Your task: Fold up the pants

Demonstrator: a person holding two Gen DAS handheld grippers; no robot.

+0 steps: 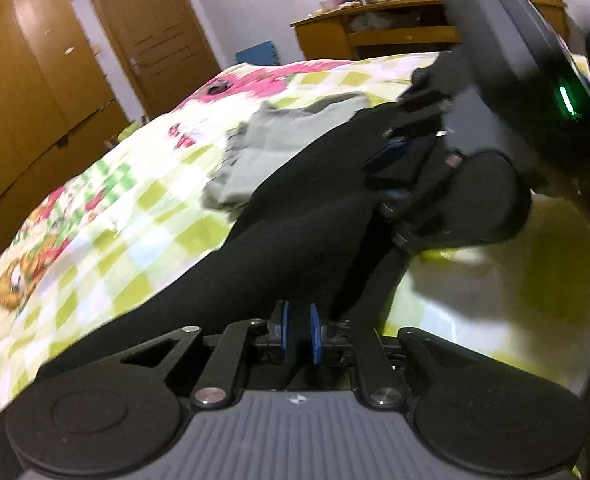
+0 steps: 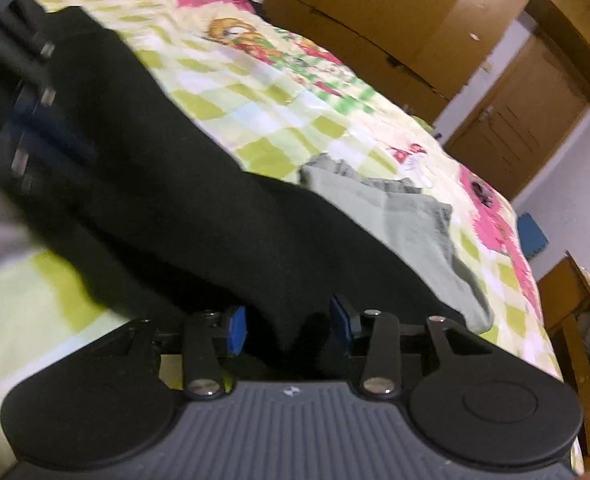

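Note:
Black pants (image 1: 295,216) are stretched above a bed between my two grippers. My left gripper (image 1: 299,334) is shut on one end of the pants, its blue pads nearly together with black cloth between them. My right gripper (image 2: 291,322) has its blue pads wider apart, with a thick bunch of the pants (image 2: 199,208) between them; it appears to hold the cloth. The right gripper also shows in the left wrist view (image 1: 399,160), and the left gripper shows blurred in the right wrist view (image 2: 19,120).
The bed has a green-checked floral sheet (image 1: 107,232). A folded grey-green garment (image 1: 263,148) lies on it beyond the pants; it also shows in the right wrist view (image 2: 407,224). Wooden wardrobes (image 1: 27,80), a door (image 1: 155,32) and a wooden shelf (image 1: 375,36) stand around the bed.

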